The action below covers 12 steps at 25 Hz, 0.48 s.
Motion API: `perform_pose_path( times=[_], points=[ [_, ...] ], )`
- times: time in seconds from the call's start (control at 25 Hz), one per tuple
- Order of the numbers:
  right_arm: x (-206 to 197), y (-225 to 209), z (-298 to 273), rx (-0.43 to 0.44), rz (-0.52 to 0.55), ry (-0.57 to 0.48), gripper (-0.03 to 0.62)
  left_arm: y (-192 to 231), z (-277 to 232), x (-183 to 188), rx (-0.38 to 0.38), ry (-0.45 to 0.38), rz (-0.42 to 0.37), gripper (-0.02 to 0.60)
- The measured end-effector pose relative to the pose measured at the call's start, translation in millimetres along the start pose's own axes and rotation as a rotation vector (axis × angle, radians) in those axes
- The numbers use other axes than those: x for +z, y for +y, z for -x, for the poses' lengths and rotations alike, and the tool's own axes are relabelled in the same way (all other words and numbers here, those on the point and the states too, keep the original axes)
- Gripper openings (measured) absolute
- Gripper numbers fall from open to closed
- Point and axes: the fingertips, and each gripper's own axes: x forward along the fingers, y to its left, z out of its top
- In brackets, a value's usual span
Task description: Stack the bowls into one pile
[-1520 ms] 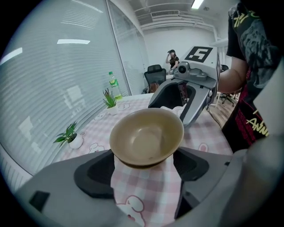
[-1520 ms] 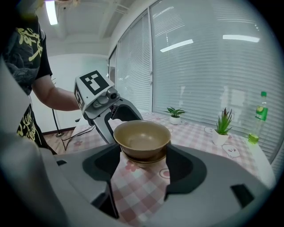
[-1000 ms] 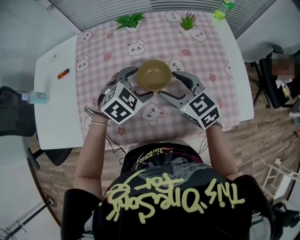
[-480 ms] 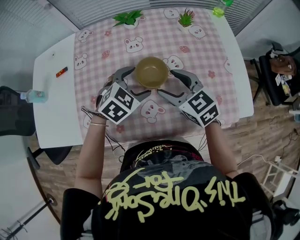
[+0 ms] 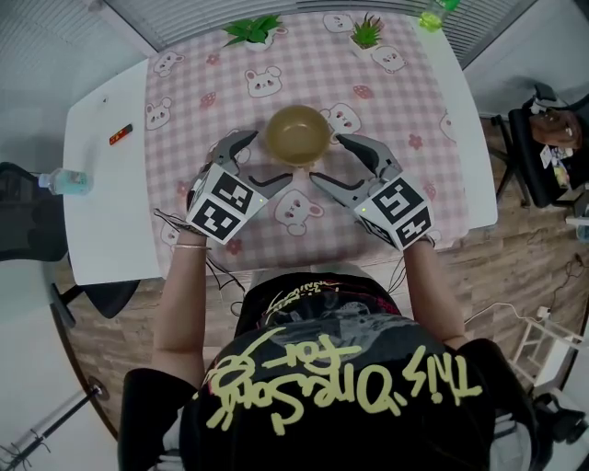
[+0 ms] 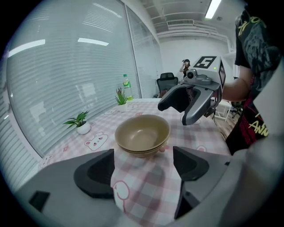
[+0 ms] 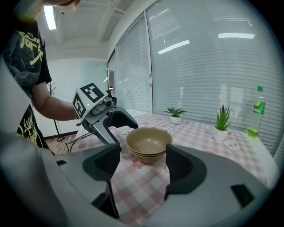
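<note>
Tan bowls (image 5: pixel 297 134) sit nested in one pile at the middle of the head view, on the pink checked cloth (image 5: pixel 405 101) that covers the white worktop (image 5: pixel 101 202). I hold my left claw (image 5: pixel 267 158) just to the pile's lower left and my right claw (image 5: pixel 329 161) just to its lower right. Both are released, their jaws spread wide with only cloth between them. In each gripper view the pile stands just ahead of the jaw tips at centre frame, with the other claw hovering behind it. Two small potted plants (image 5: pixel 253 35) stand along the top edge of the cloth, and a green bottle (image 5: pixel 433 17) stands at the upper right.
</note>
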Motion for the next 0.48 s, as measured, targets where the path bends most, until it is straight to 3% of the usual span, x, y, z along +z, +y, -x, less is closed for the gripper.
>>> perform_pose_path(
  times=[0.2,0.48],
  points=[
    [7.4,1.3,12.0,-0.019,0.003,-0.036,0.308,-9.2,16.0,8.2,0.007,-0.095,0.097,0.414],
    [29.5,3.7,37.1,-0.058,0.021,-0.143,0.308,-22.2,51.7,44.7,0.058,-0.228,0.098,0.405]
  ],
)
